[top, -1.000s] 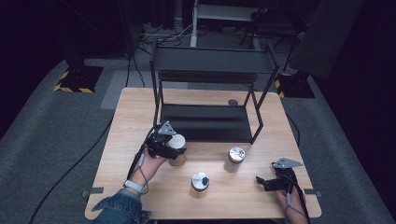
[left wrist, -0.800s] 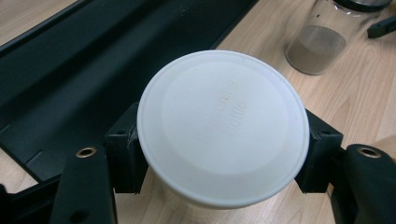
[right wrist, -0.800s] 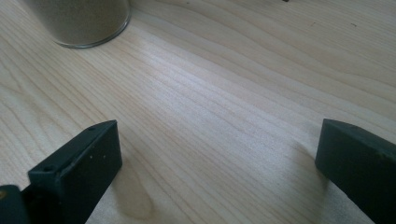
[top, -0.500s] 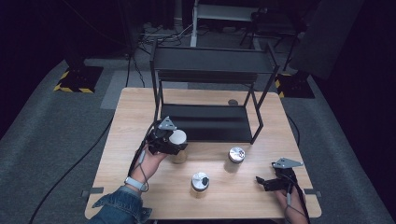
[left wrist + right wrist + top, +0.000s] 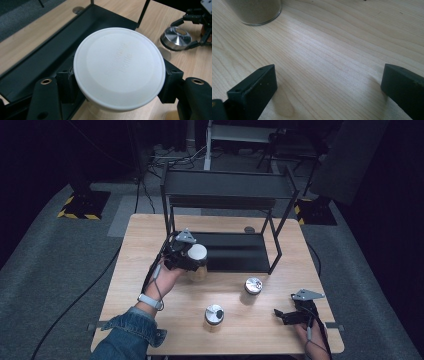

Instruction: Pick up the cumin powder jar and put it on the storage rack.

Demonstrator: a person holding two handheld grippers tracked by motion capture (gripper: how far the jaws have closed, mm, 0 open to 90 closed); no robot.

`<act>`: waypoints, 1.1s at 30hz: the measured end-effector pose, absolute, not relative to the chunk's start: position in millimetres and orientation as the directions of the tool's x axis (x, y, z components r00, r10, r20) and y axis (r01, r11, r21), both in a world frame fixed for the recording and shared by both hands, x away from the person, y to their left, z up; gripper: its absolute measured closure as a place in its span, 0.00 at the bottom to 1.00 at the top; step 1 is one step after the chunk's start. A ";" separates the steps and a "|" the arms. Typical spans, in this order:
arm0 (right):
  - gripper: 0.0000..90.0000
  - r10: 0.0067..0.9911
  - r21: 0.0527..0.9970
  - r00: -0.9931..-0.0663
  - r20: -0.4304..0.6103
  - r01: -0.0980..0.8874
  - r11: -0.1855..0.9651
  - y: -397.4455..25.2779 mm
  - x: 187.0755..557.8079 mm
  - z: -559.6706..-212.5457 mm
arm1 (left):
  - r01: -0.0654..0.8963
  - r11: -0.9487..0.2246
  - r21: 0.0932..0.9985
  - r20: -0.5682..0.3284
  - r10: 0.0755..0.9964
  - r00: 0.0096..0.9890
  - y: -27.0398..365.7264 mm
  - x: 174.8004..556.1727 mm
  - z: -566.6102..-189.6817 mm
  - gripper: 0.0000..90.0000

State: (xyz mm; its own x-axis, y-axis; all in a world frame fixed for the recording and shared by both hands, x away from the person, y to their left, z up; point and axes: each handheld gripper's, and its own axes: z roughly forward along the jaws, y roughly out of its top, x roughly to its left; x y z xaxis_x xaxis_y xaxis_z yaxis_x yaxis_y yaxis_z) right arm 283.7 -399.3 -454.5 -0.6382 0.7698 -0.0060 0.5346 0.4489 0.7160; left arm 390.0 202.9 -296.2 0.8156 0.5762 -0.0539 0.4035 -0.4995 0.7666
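Observation:
My left gripper is shut on a jar with a white lid, held above the table just in front of the black rack's lower shelf. In the left gripper view the white lid sits clamped between both jaws. Two more jars stand on the wooden table: one with a silver lid at the right and another with a silver lid near the front. My right gripper rests open near the table's front right corner, jaws wide apart over bare wood.
The black two-tier wire rack stands at the back of the table. A small round disc lies behind its lower shelf. The base of a glass jar shows ahead of the right jaws.
My left gripper has carried the white-lidded jar up and toward the rack's lower shelf. The right gripper has stayed put.

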 end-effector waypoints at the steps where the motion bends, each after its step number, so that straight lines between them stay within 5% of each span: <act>1: 0.00 0.770 0.716 -0.638 -0.006 0.534 0.449 -399.3 283.6 -454.5 | 0.401 -0.498 0.769 -0.051 0.578 0.815 201.8 392.0 -293.4 0.36; 9: 0.00 0.770 0.716 -0.638 -0.006 0.534 0.449 -399.4 283.6 -454.5 | 0.401 -0.485 0.777 -0.040 0.599 0.800 192.0 409.0 -279.9 0.36; 33: 0.00 0.773 0.716 -0.635 -0.006 0.537 0.447 -398.2 282.3 -454.4 | 0.521 -0.414 0.747 -0.080 0.721 0.689 168.8 467.1 -319.7 0.36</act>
State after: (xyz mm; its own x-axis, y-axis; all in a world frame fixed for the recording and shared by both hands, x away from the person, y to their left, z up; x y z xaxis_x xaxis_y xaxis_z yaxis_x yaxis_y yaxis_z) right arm 282.3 -398.2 -454.4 -0.6349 0.7726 -0.0060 0.5369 0.4467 0.7157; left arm 467.1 168.8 -319.7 0.6886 0.7207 -0.0804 0.5205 -0.4140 0.7468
